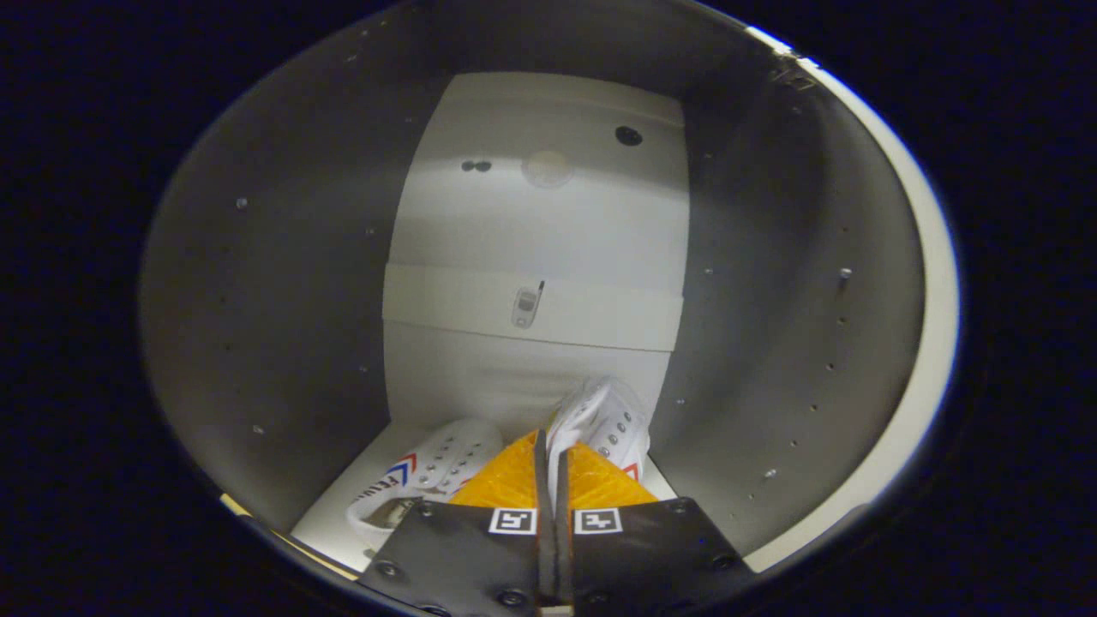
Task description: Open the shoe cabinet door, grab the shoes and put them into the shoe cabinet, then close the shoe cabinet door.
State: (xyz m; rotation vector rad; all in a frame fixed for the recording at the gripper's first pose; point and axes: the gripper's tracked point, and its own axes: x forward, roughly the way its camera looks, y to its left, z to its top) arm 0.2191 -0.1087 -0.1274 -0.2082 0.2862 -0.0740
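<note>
1. Tool [553, 467] inside shoe cabinet [257, 283], fingers nearly together, pinching edge of right white shoe [604, 420].
2. Left white shoe [437, 471] on cabinet floor, just beside the left finger.
3. Back panel [540, 257] well beyond.

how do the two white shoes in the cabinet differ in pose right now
The left shoe lies low on the cabinet floor, to the left of the tongs, with its side stripes showing. The right shoe sits higher and tilted, its edge pinched between the nearly closed fingers. The left shoe lies free of the fingers; the right one is held. Both are white lace-up sneakers with rows of eyelets.
</note>
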